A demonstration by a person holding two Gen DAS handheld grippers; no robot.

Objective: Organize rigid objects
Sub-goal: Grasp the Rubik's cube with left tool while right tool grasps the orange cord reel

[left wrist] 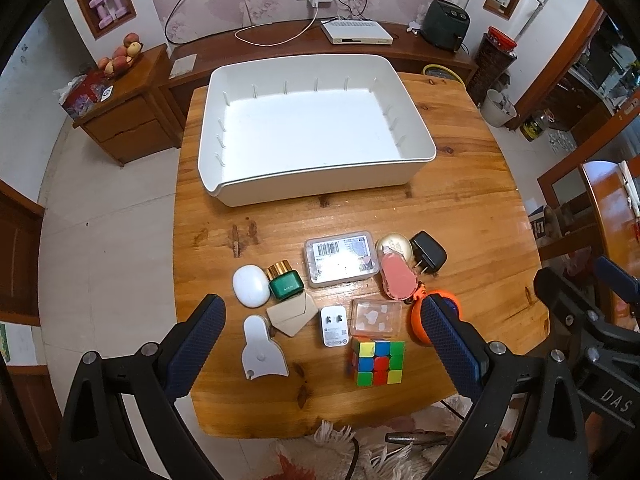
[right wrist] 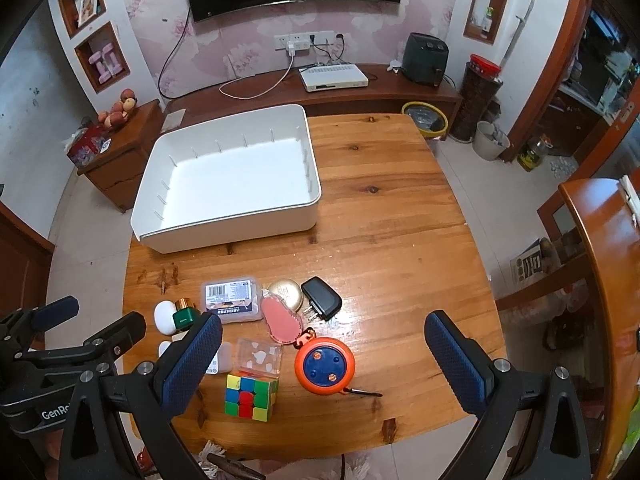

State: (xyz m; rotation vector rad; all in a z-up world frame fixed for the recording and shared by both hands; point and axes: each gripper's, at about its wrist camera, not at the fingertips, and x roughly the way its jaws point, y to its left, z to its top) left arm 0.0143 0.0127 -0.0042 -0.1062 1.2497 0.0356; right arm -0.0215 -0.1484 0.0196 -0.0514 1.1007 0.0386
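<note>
White tray (left wrist: pixel 320 186) one; Rubik's cube (left wrist: pixel 378 362) one; chargers two.

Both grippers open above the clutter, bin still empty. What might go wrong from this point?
1. The pink case touches the gold tin, black charger and orange reel; grabbing one may drag its neighbours.
2. The cube sits against the clear box, so the left gripper may have little room for its fingers.
3. The reel lies flat and wide; the right gripper could slip off it.
</note>
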